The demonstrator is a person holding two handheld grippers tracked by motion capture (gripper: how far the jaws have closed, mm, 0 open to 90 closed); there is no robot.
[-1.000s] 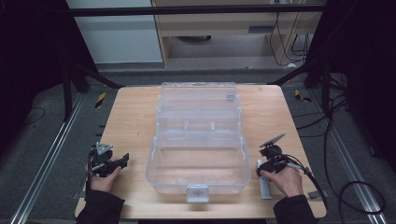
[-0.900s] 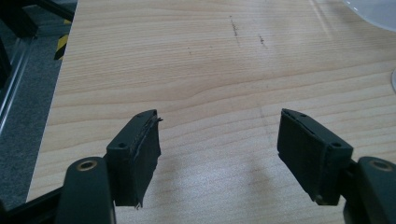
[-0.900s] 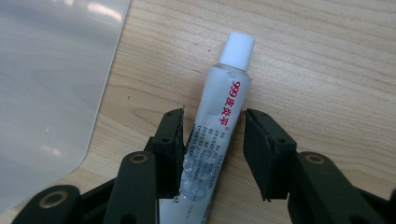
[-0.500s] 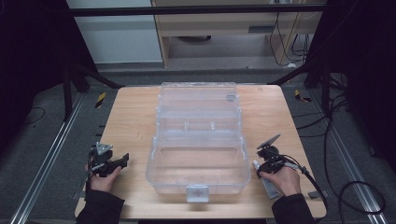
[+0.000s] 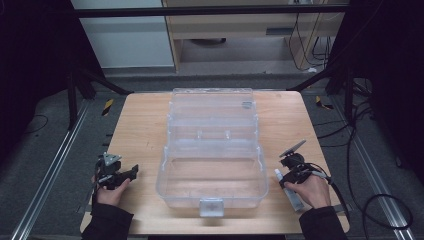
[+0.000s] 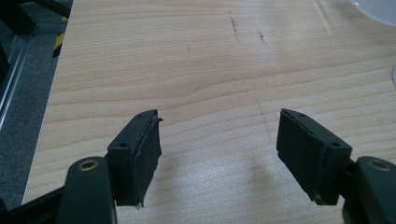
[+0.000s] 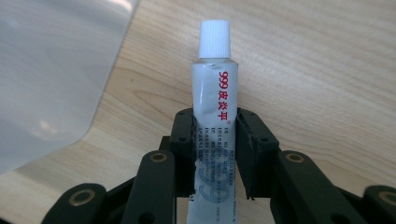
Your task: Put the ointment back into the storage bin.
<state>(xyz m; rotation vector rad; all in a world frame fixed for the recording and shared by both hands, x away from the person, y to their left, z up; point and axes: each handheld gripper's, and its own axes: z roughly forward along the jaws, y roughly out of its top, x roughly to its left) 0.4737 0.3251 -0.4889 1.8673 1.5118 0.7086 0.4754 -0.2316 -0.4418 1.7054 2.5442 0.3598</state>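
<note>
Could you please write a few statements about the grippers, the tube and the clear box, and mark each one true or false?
1. The right gripper is closed on a white tube. True.
2. The tube's cap is off. False: a white ribbed cap is on it.
3. The left gripper holds a tube as well. False: its jaws stand apart over the bare wooden table with nothing between them.
4. The clear plastic box stands open between the two grippers. True.
5. The tube already lies inside the box. False: it is at the box's right side, in the gripper.
</note>
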